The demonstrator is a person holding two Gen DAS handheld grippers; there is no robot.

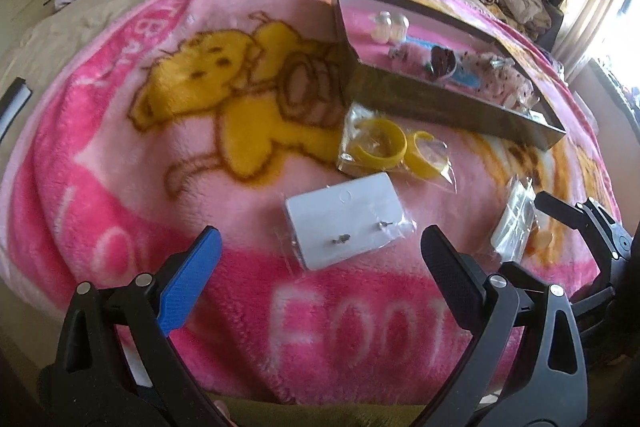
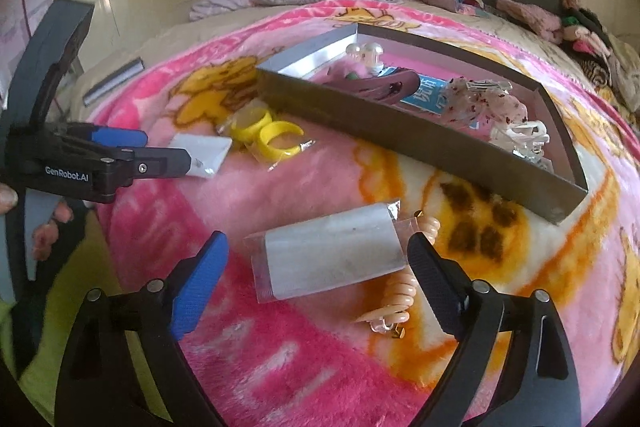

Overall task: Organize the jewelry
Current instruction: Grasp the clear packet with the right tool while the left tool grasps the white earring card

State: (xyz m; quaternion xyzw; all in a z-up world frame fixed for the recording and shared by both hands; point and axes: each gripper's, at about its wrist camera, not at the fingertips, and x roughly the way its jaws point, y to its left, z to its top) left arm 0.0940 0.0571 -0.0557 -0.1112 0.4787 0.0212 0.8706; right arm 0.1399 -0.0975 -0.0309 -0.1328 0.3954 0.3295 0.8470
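**Both grippers wide over packets beside the jewellery tray**

Here, a shallow grey rectangular cardboard tray (image 2: 400, 131) lies on a fluffy pink fleece blanket (image 1: 100, 155) printed with yellow cartoon bears, and serves as the landmark. Inside the tray sit clear hair claws (image 2: 520, 135), a dark pink hair clip (image 2: 384, 85), a floral fabric scrunchie (image 2: 480, 103) and a blue card (image 2: 428, 97) bearing printed characters too blurred to read.

Just in front of the tray's near wall lies a clear plastic bag holding chunky yellow rings (image 1: 384, 147). Further out from the tray on the same side is a white earring card in a clear sleeve (image 1: 348, 223), with two small dark studs pinned to it. The left gripper (image 1: 320, 267), with one blue pad (image 1: 188, 283) and one black, hangs over this card with its jaws spread wide, gripping nothing; the card lies between and ahead of the tips, untouched. Seen from the right wrist camera, its black body reads "GenRobot.AI" in white.

In front of the tray's other end lies a second white card in a clear plastic sleeve (image 2: 328, 259), resting partly on a peach coiled hair tie (image 2: 396, 299). The right gripper (image 2: 316, 267) stands with its jaws far apart on either side of this sleeve; its black finger sits by the sleeve's edge, though whether it touches I cannot tell. It has hold of nothing.

On the blanket's deep pink band, on the near side from the tray, large pale letters read "FOOT".
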